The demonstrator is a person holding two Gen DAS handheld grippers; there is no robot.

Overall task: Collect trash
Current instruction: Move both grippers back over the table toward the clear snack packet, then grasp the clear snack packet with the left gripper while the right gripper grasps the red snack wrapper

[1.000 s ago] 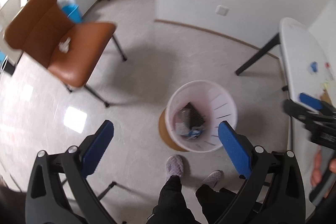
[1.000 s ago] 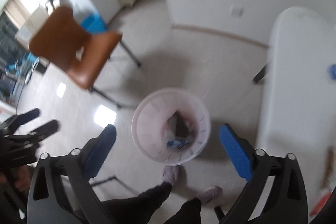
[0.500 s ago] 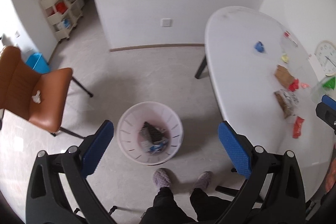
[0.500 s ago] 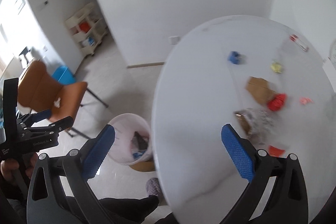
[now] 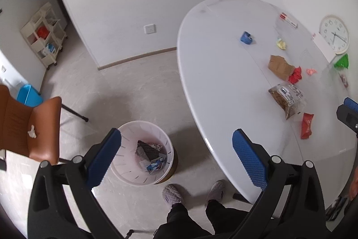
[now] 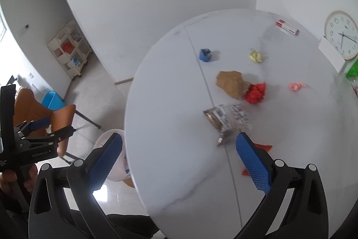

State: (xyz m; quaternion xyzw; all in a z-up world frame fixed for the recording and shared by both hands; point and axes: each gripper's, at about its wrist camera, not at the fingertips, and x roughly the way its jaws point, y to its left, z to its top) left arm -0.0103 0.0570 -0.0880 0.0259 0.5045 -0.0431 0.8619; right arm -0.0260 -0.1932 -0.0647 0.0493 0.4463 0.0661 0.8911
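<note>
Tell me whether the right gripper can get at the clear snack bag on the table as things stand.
Probably yes. The right gripper hangs above the table with its jaws wide open and empty, and the clear snack bag lies in the open just ahead, with nothing on top of it or between them.

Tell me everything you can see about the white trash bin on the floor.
The trash bin is a round, pale pinkish-white basket that looks like plastic, with thin slots cut in its wall. It stands upright and open on the grey floor, beside the edge of the white table and just ahead of the person's shoes. Inside lie a dark wrapper and some blue and white scraps. A brown round thing shows behind its base. Neither gripper touches it.
</note>
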